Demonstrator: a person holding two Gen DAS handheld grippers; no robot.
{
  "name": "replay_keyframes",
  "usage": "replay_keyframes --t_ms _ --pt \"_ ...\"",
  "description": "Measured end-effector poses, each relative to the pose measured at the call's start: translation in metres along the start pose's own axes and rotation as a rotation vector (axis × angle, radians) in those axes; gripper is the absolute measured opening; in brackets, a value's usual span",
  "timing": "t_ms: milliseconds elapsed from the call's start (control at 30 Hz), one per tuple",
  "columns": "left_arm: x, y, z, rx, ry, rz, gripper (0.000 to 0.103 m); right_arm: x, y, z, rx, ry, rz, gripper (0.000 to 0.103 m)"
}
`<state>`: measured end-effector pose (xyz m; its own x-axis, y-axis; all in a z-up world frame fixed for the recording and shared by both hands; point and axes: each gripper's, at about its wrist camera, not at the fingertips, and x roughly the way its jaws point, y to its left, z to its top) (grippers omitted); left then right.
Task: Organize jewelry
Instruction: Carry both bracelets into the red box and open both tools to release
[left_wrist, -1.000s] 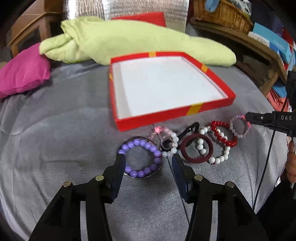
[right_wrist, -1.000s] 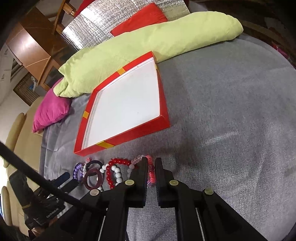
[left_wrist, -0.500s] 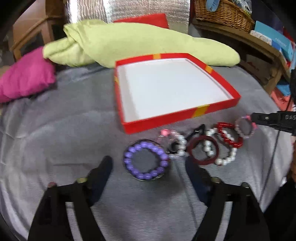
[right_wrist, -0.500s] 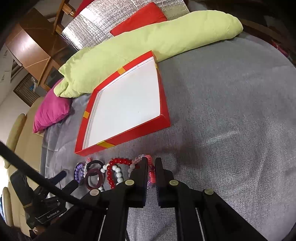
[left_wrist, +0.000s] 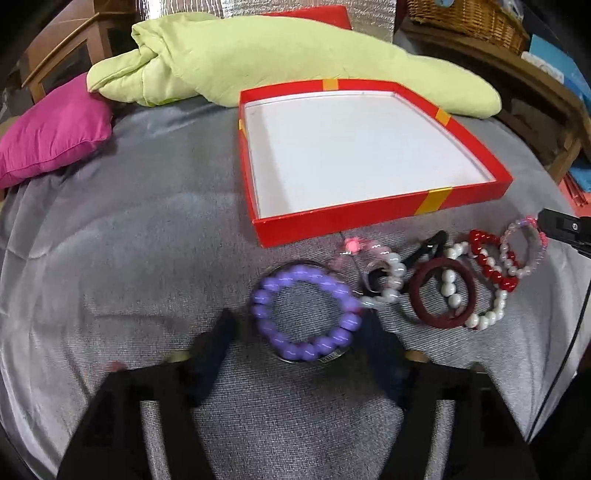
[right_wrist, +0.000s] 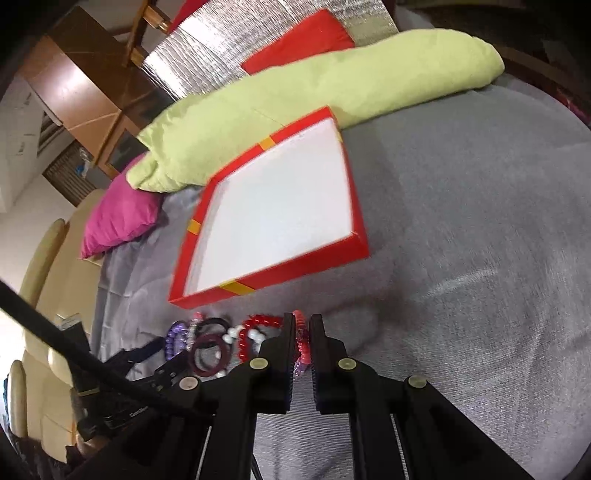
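A purple bead bracelet (left_wrist: 306, 314) lies on the grey cloth, in front of an open red box (left_wrist: 369, 218) with a white floor. My left gripper (left_wrist: 297, 321) straddles the bracelet; its blurred jaws are closing, and the pads stand just clear of the beads. To the right lie a white bead bracelet (left_wrist: 391, 280), a dark red bangle (left_wrist: 443, 295), a pearl bracelet (left_wrist: 491, 314) and a red heart bracelet (left_wrist: 491, 266). At the row's right end my right gripper (right_wrist: 303, 321) is shut on the rim of a pink bracelet (right_wrist: 301, 343), which rests on the cloth.
A long green cushion (left_wrist: 295, 55) lies behind the box and a magenta pillow (left_wrist: 55, 129) sits at the left. A wooden shelf with a wicker basket (left_wrist: 465, 14) stands at the back right. A black cable (left_wrist: 565, 369) hangs along the right side.
My left jaws spread wide around the purple bracelet, then came partly back in. The left view drew slightly back from the bracelets. The right gripper stayed shut in place.
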<state>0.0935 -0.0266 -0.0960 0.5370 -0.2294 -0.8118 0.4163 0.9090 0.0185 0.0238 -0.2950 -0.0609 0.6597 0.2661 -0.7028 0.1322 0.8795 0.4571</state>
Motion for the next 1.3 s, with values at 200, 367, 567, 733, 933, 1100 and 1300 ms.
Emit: replay_keyframes --t_ms 200,367,567,733,933,1100,1300 --pt "-0.01 0.005 -0.003 0.005 -0.03 0.001 0.062 -0.006 0.005 0.002 -0.001 -0.03 0.028 0.008" --pt "-0.027 0.015 -0.003 -0.001 -0.095 -0.017 0.062 -0.012 0.005 0.004 0.003 -0.067 0.043 0.008" --pt "-0.041 0.017 -0.005 0.017 -0.15 -0.042 0.062 -0.019 0.011 0.006 -0.004 -0.107 0.08 0.008" --pt "-0.048 0.015 0.002 0.016 -0.191 -0.04 0.062 -0.025 0.02 0.01 -0.019 -0.15 0.121 0.008" --pt "-0.046 0.003 0.035 0.02 -0.235 -0.05 0.062 -0.024 0.035 0.035 -0.024 -0.221 0.167 0.008" --pt "-0.013 0.001 0.071 0.004 -0.208 -0.054 0.062 0.008 0.043 0.06 -0.024 -0.197 0.131 0.008" --pt "0.018 -0.002 0.088 -0.021 -0.152 -0.058 0.063 0.049 0.032 0.078 0.005 -0.145 0.077 0.008"
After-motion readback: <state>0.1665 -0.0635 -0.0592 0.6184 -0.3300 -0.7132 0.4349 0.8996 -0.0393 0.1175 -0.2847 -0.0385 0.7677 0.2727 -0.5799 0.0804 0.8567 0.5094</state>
